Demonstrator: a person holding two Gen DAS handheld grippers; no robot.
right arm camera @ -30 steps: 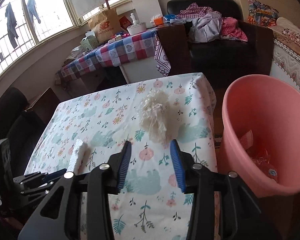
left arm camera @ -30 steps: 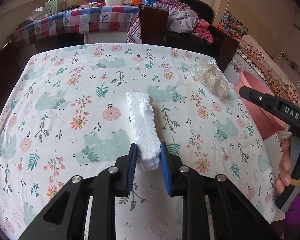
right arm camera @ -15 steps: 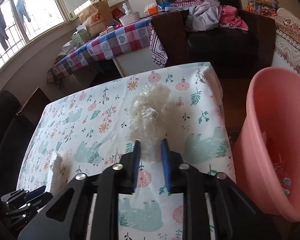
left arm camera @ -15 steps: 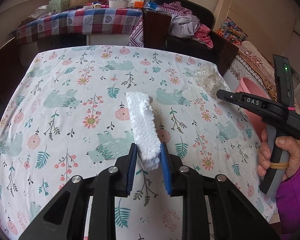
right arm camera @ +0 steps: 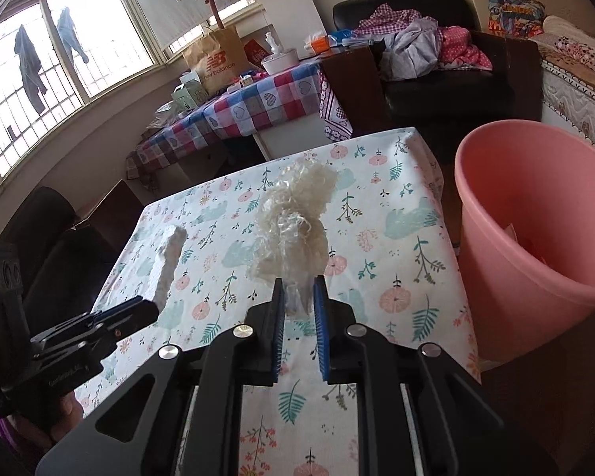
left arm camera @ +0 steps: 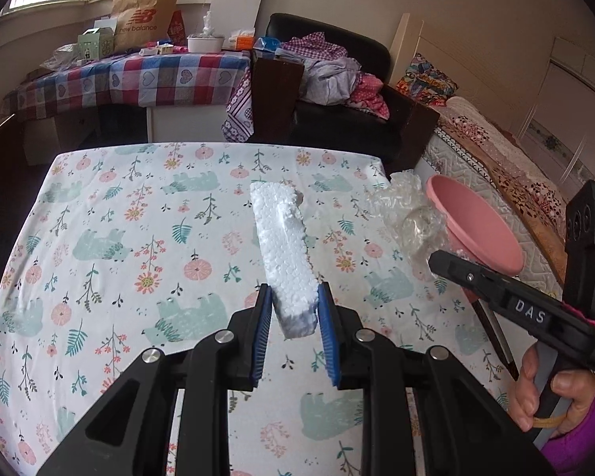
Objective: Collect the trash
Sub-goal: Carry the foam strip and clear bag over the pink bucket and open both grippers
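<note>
My left gripper [left arm camera: 294, 297] is shut on the near end of a long white foam block [left arm camera: 282, 238], held above the floral tablecloth; the block also shows in the right wrist view [right arm camera: 169, 261]. My right gripper [right arm camera: 298, 293] is shut on a crumpled clear plastic bag [right arm camera: 293, 222], lifted off the table; the bag also shows in the left wrist view [left arm camera: 410, 214]. A pink bin [right arm camera: 535, 246] stands on the floor at the table's right side, with some trash inside; its rim also shows in the left wrist view [left arm camera: 476, 222].
The table with the floral cloth [left arm camera: 119, 238] fills the foreground. Beyond it stand a checked-cloth table [left arm camera: 139, 79] with clutter, a black armchair [left arm camera: 337, 119] with clothes and a bed [left arm camera: 496, 150] at right. A dark chair [right arm camera: 59, 246] stands at the table's left.
My right gripper closed on the plastic bag and lifted it. My left gripper raised the foam block off the table, and both views rose.
</note>
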